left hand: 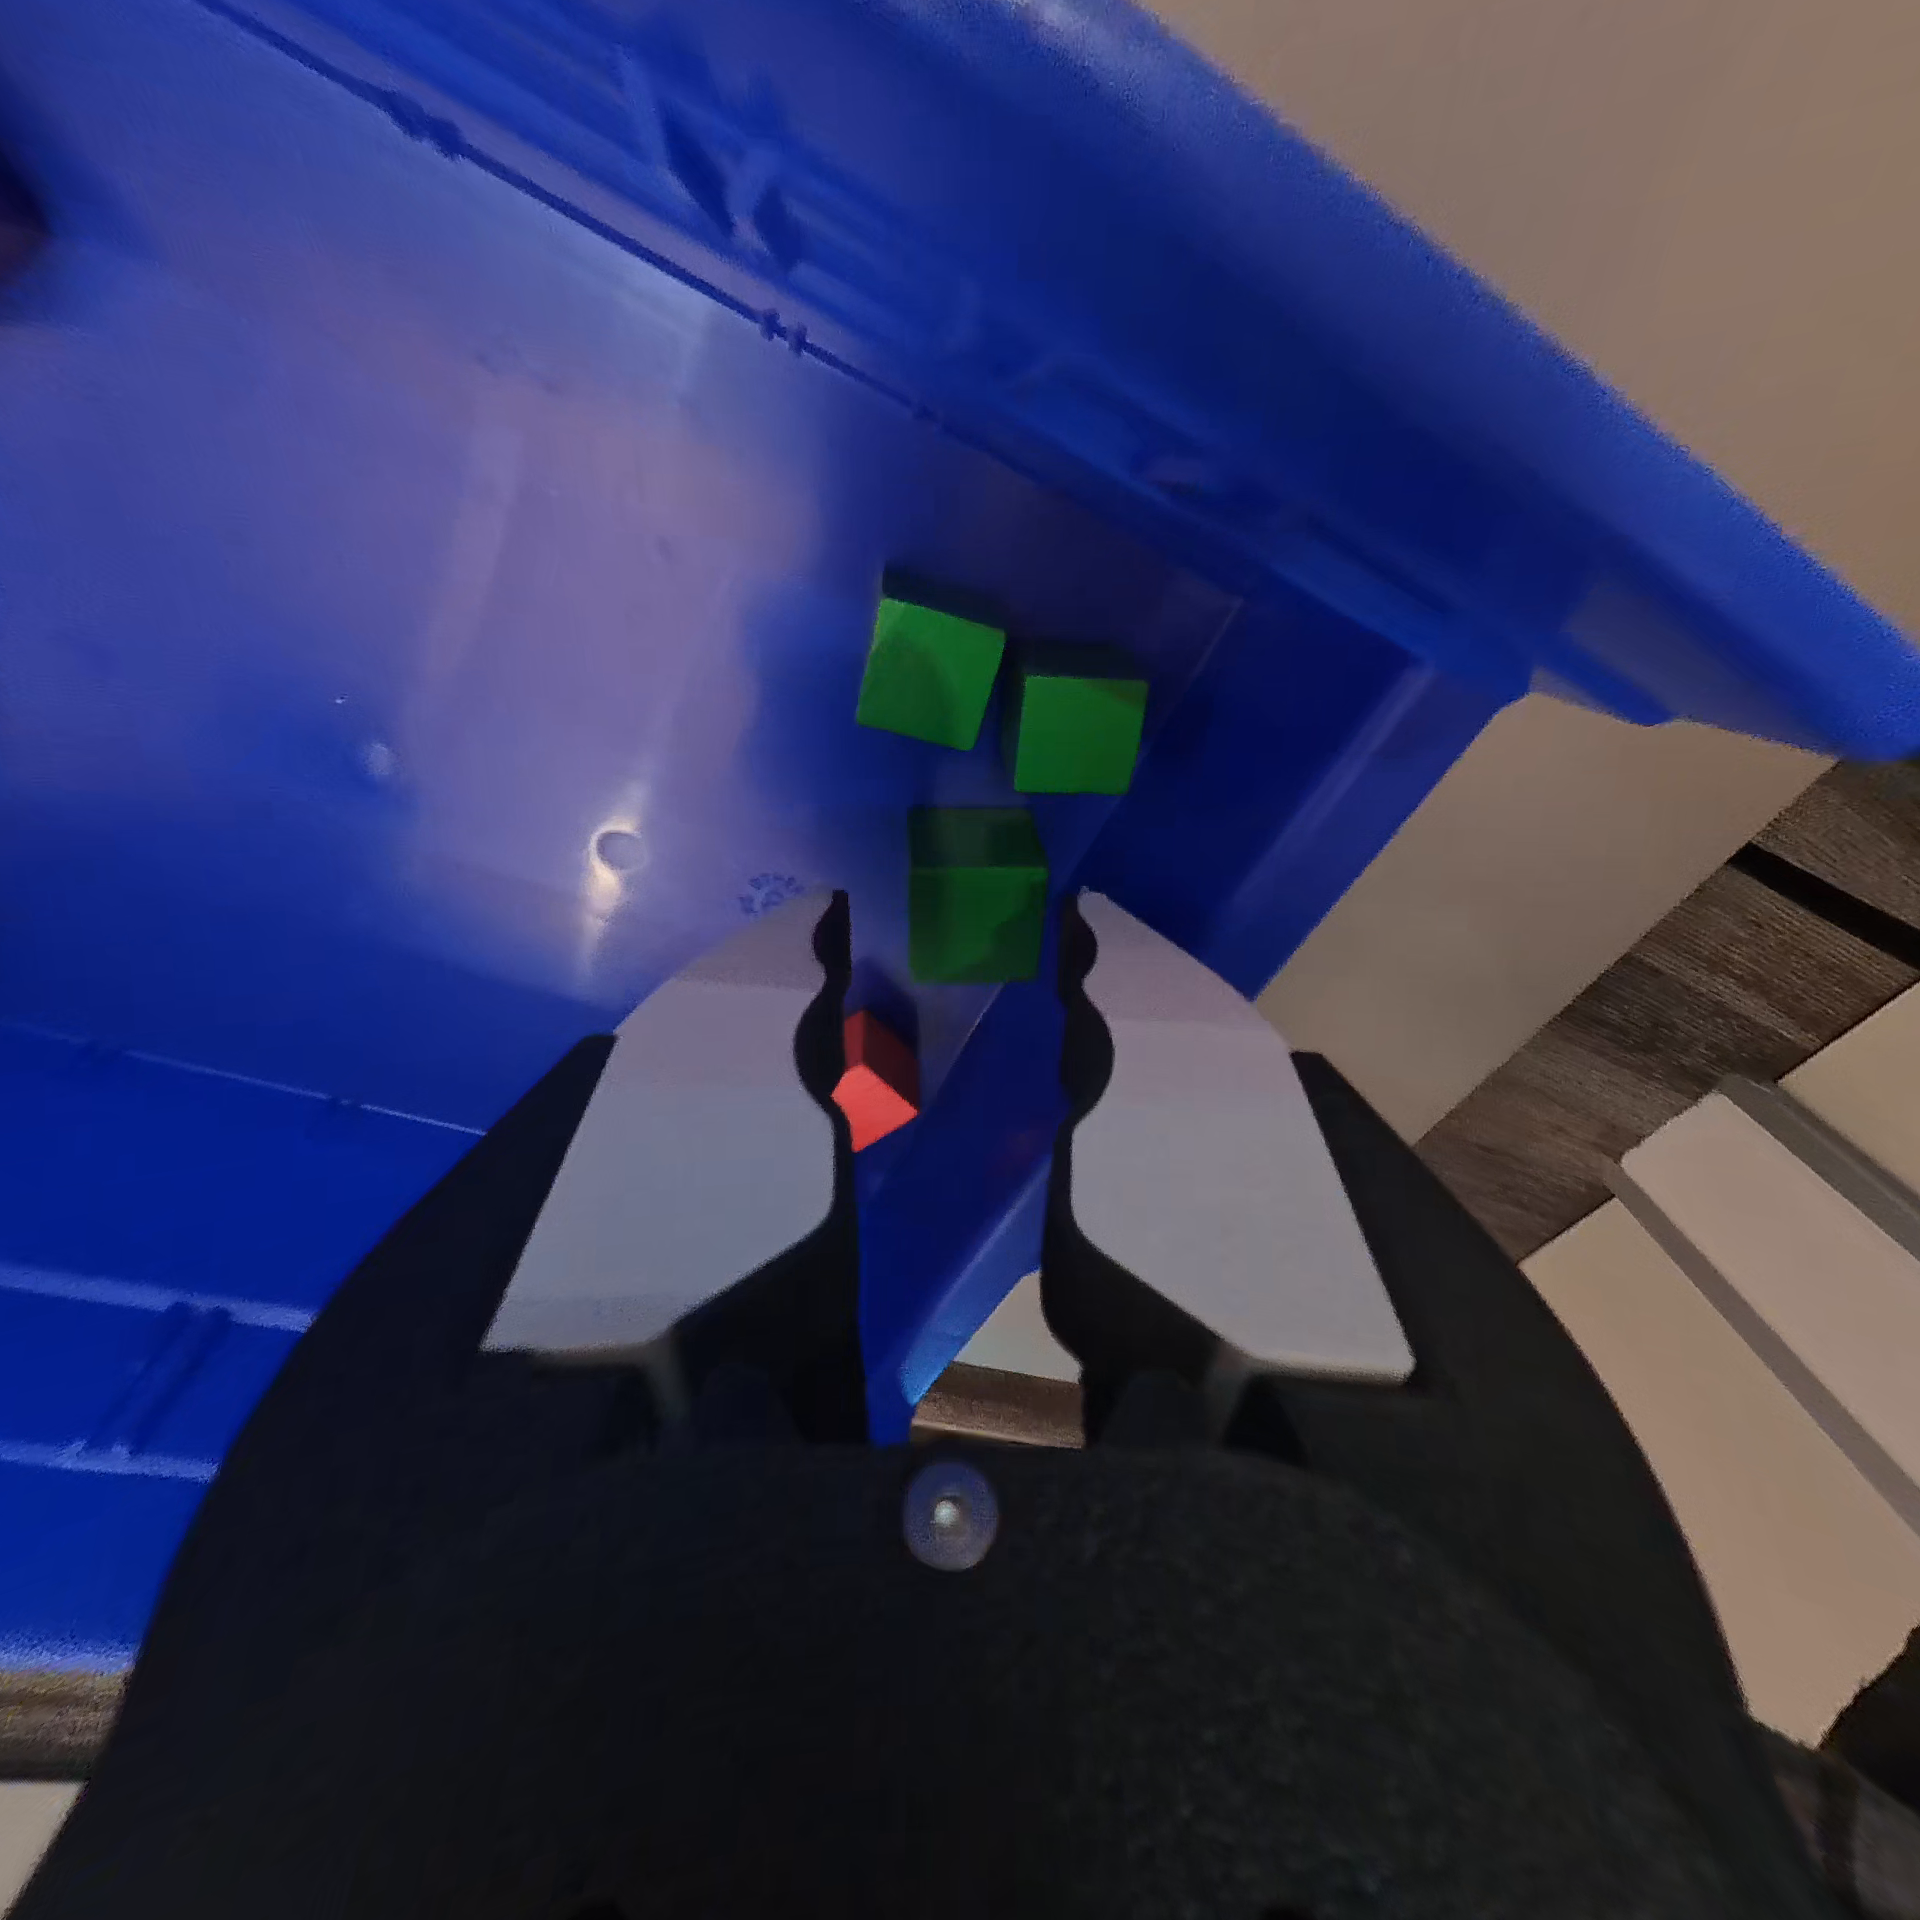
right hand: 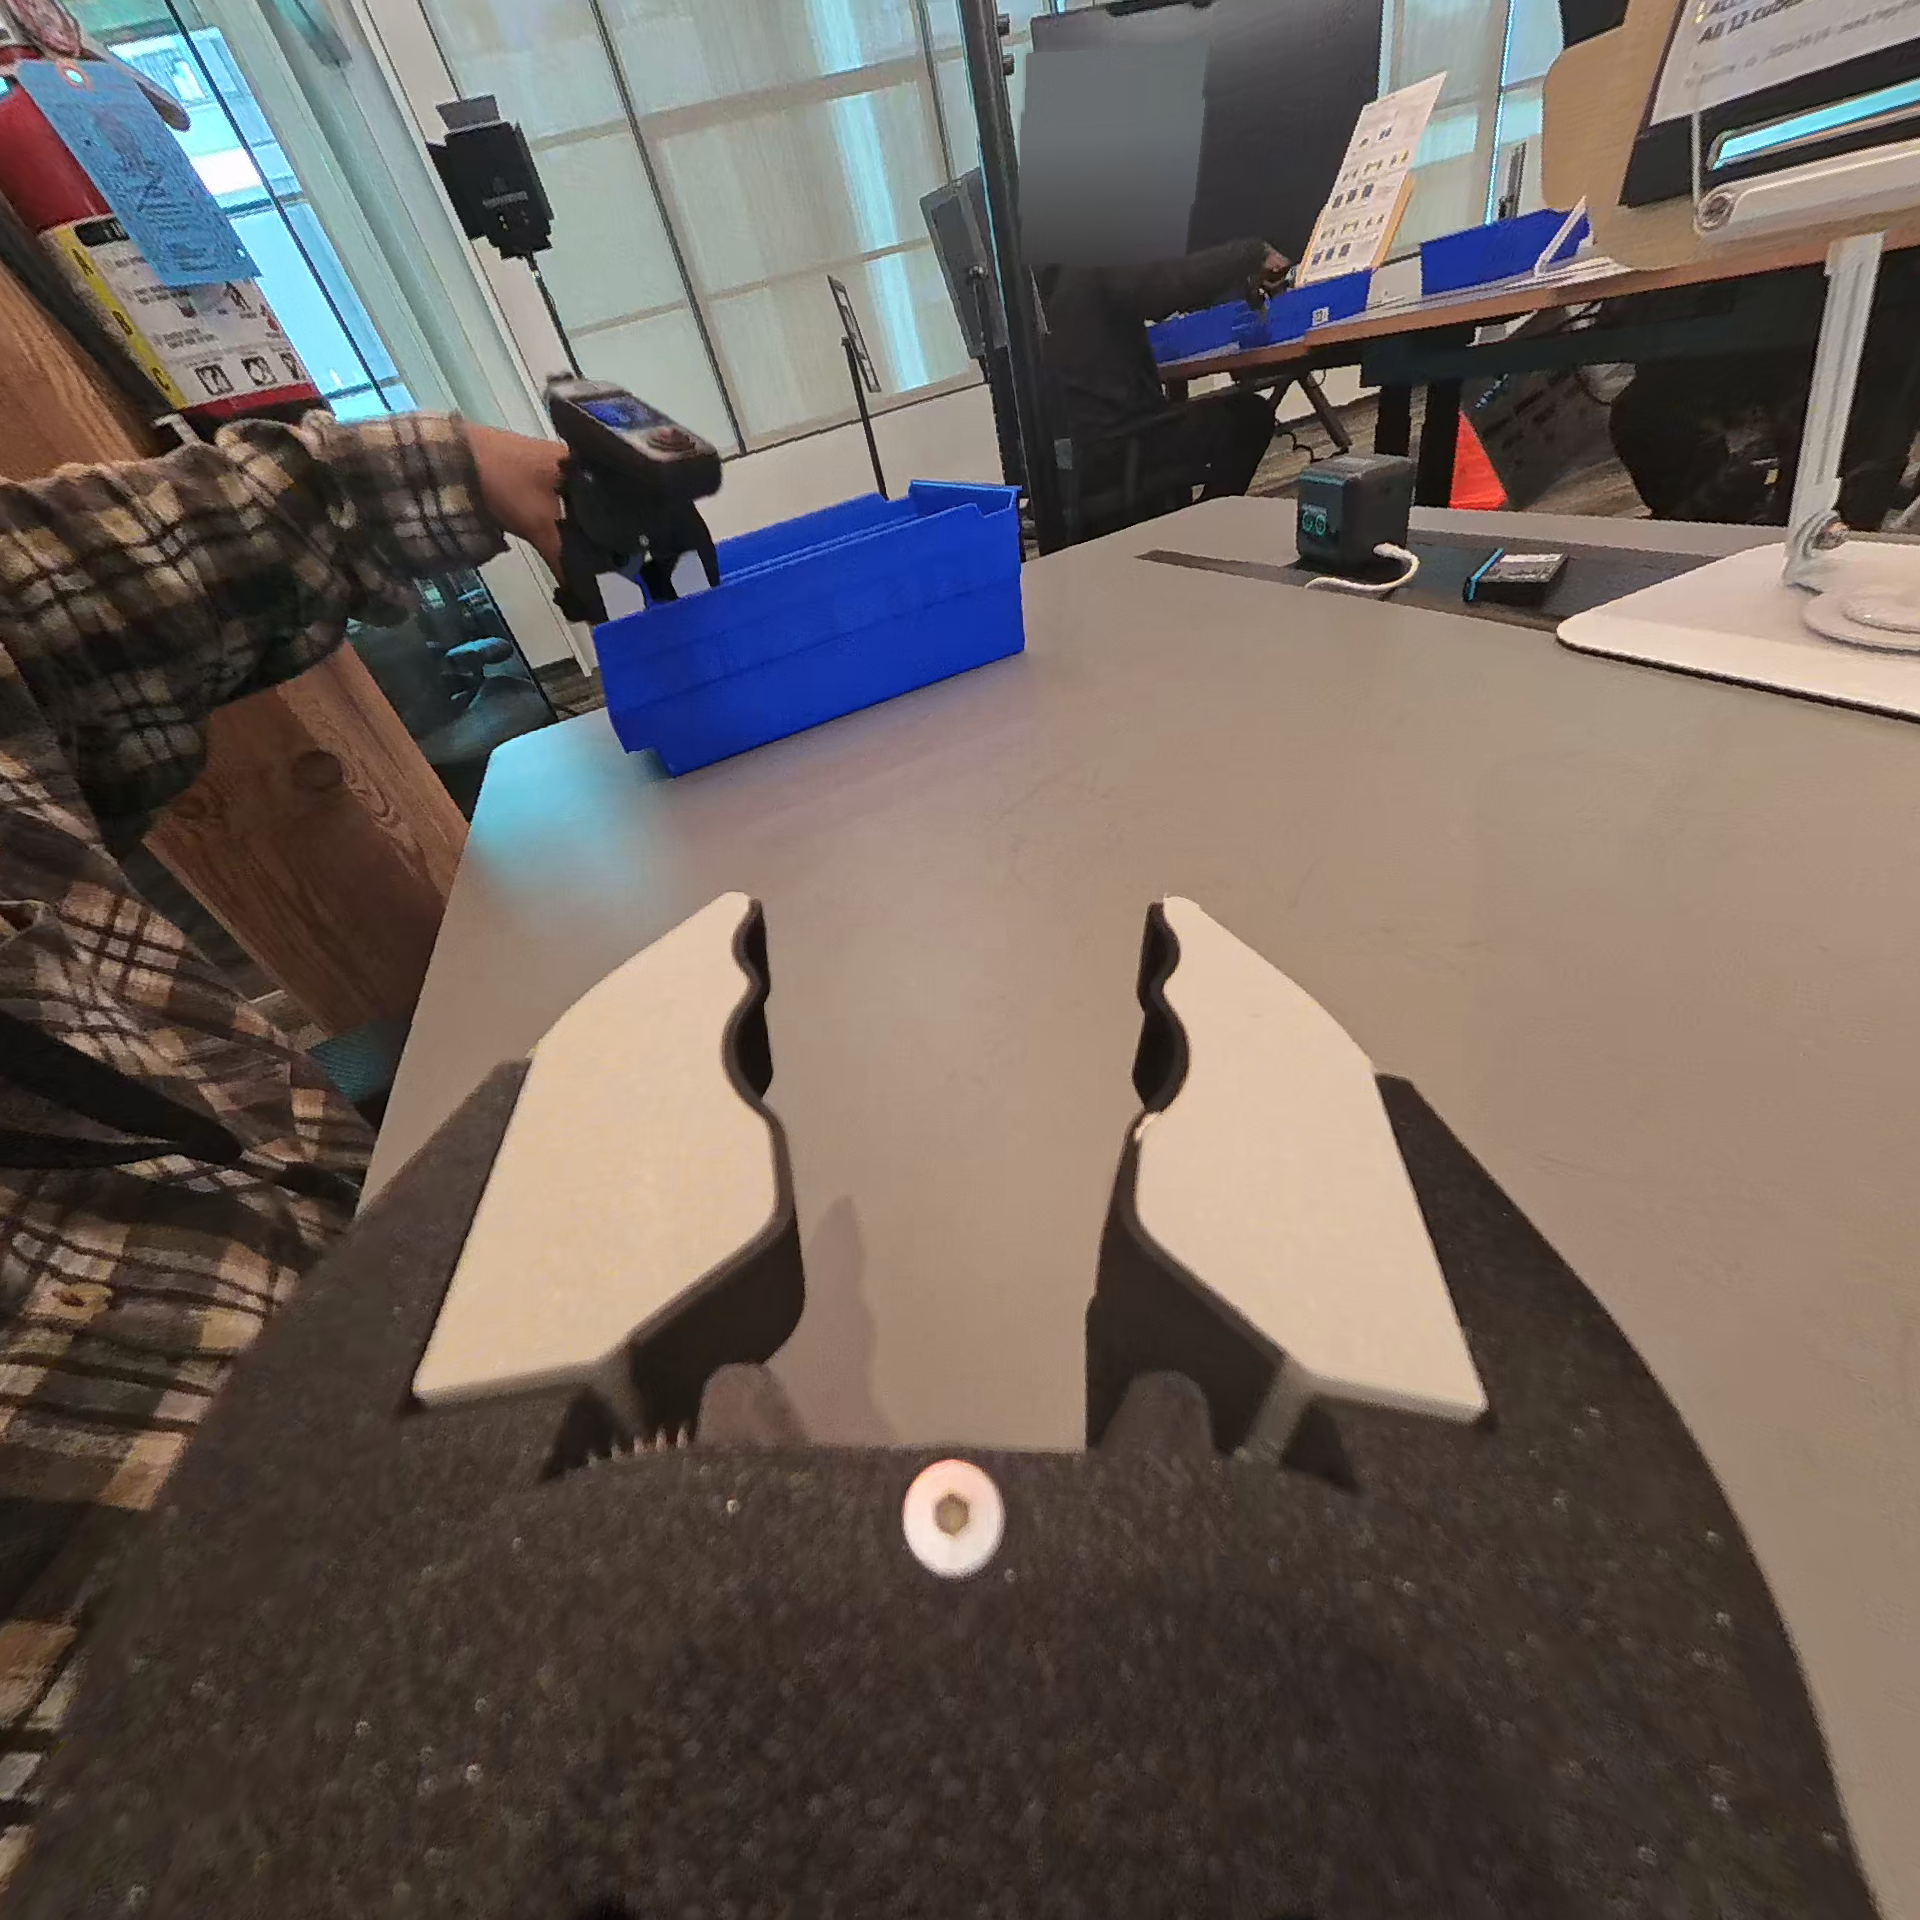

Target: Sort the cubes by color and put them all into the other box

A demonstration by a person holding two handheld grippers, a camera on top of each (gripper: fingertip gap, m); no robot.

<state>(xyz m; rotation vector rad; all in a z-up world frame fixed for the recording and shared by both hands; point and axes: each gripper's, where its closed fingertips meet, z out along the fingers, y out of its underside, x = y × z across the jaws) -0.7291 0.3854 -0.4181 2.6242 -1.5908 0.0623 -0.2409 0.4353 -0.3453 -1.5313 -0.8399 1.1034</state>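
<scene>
In the left wrist view my left gripper (left hand: 961, 904) reaches into a corner of the blue box (left hand: 416, 623) with its jaws apart. A green cube (left hand: 977, 914) sits between the fingertips with a gap on each side. Two more green cubes (left hand: 928, 675) (left hand: 1078, 732) lie just beyond it on the box floor. A red cube (left hand: 873, 1086) shows partly behind the left finger. In the right wrist view my right gripper (right hand: 956, 914) is open and empty above the grey table (right hand: 1351, 935). The blue box (right hand: 831, 644) stands far off at the table's left corner, with the left gripper (right hand: 649, 582) over its near end.
A plaid sleeve (right hand: 208, 540) holds the left gripper. A wooden cabinet (right hand: 291, 831) stands left of the table. At the far right are a small black device (right hand: 1351, 520), a flat black box (right hand: 1517, 571) and a white base plate (right hand: 1745, 623).
</scene>
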